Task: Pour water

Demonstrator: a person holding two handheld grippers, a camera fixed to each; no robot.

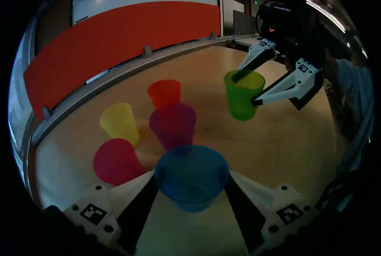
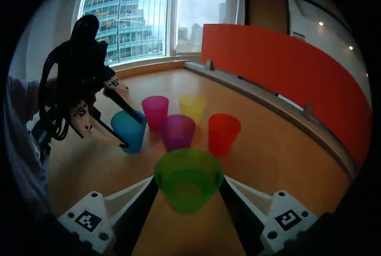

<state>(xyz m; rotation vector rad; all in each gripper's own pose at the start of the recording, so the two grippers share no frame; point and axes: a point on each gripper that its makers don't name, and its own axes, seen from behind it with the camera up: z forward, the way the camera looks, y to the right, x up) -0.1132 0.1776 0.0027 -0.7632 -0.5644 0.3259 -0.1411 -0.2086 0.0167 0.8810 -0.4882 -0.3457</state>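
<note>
My left gripper (image 1: 192, 176) is shut on a blue cup (image 1: 192, 179), which stands upright between its white fingers (image 1: 128, 194). Across the table my right gripper (image 1: 245, 88) is shut on a green cup (image 1: 244, 95), also upright. In the right gripper view the green cup (image 2: 188, 179) sits between the near fingers of my right gripper (image 2: 188, 179). Farther left, my left gripper (image 2: 132, 132) grips the blue cup (image 2: 128, 132). Whether either cup holds water I cannot tell.
Four more cups cluster on the wooden table (image 1: 285, 141): pink (image 1: 115, 160), yellow (image 1: 120, 122), purple (image 1: 173, 125) and red (image 1: 164, 93). A red wall panel (image 1: 119, 41) runs along the table's far edge. A person's sleeve (image 2: 21, 113) is at the left.
</note>
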